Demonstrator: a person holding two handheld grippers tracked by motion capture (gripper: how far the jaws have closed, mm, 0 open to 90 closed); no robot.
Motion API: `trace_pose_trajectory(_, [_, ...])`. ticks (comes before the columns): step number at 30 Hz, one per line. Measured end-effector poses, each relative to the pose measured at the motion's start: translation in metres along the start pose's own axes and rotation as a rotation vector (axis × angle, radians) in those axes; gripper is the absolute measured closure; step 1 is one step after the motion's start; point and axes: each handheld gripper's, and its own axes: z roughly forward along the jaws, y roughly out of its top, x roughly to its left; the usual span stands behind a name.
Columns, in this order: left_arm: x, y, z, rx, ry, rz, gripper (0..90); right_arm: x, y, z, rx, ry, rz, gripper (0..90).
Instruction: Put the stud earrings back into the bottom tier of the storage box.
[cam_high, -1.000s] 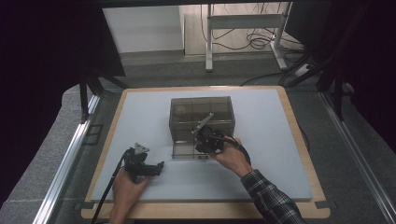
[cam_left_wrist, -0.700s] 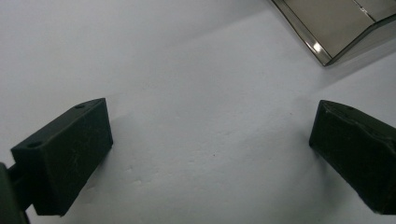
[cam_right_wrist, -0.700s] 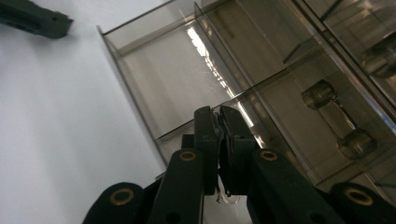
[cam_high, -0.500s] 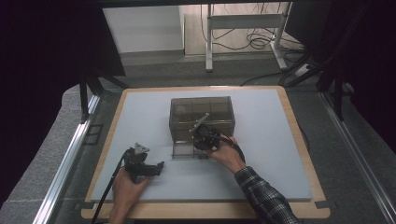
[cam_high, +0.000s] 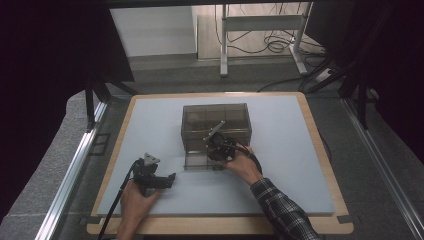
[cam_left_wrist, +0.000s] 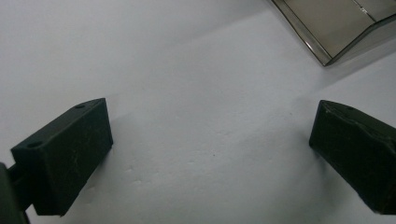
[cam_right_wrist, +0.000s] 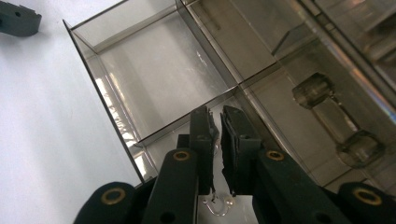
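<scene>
A smoky clear drawer box stands mid-board with a low drawer pulled out toward me. My right gripper points down into that drawer. In the right gripper view its jaws hang over a divided compartment, a narrow slit apart, having just been opening. Nothing is pressed between the pads. A small silver wire piece lies under the root of the jaws. My left gripper rests on the board left of the drawer, jaws wide open over bare white surface.
The white foam board sits on a wooden table with a raised rim. A clear dumbbell-shaped knob shows through the box wall. The drawer's corner sits at the top right of the left gripper view. A desk frame and cables stand beyond.
My right gripper has sunk a little toward the drawer front. The left hand and gripper have kept still.
</scene>
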Motion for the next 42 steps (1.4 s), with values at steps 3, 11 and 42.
trace_pose_trajectory(3, [0.000,0.000,0.000,0.000,0.000,0.000,0.0,0.001,0.001,-0.002,-0.004,0.005,0.002,79.7])
trace_pose_trajectory(11, [0.000,0.000,0.000,0.000,0.000,0.000,0.0,0.001,-0.002,-0.004,-0.015,0.015,0.010,74.4])
trace_pose_trajectory(42, [0.000,0.000,0.000,-0.004,0.001,-0.004,0.0,0.016,-0.006,-0.023,-0.063,0.013,-0.015,55.6])
